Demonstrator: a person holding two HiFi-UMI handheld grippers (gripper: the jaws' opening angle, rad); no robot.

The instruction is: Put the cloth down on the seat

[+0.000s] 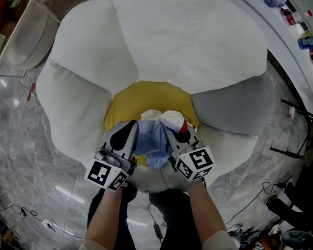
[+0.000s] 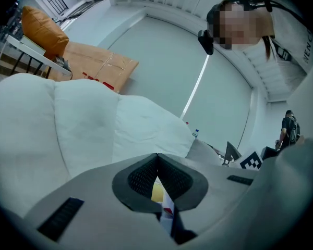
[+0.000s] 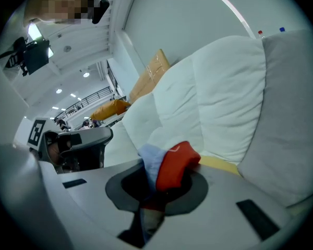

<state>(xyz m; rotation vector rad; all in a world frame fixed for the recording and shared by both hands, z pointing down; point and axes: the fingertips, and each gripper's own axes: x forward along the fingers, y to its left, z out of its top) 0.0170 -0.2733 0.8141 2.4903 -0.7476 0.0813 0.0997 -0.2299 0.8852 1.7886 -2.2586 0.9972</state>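
Observation:
A bunched cloth (image 1: 155,132) in light blue, white and red hangs between my two grippers, just above the yellow seat cushion (image 1: 146,99) of a big white petal-shaped chair (image 1: 167,30). My left gripper (image 1: 129,137) is shut on the cloth's left side; a strip of cloth (image 2: 166,212) shows pinched between its jaws. On the cloth's right side my right gripper (image 1: 176,134) is shut, and a red and blue fold (image 3: 169,165) bulges out of its jaws. Most of the cloth's lower part is hidden by the grippers.
The chair has white padded lobes at left (image 1: 73,108) and a grey lobe (image 1: 235,105) at right. Marble floor (image 1: 21,150) surrounds it, with cables (image 1: 250,202) at lower right, a wire rack (image 1: 21,30) at upper left and a white counter (image 1: 297,40) with bottles at upper right.

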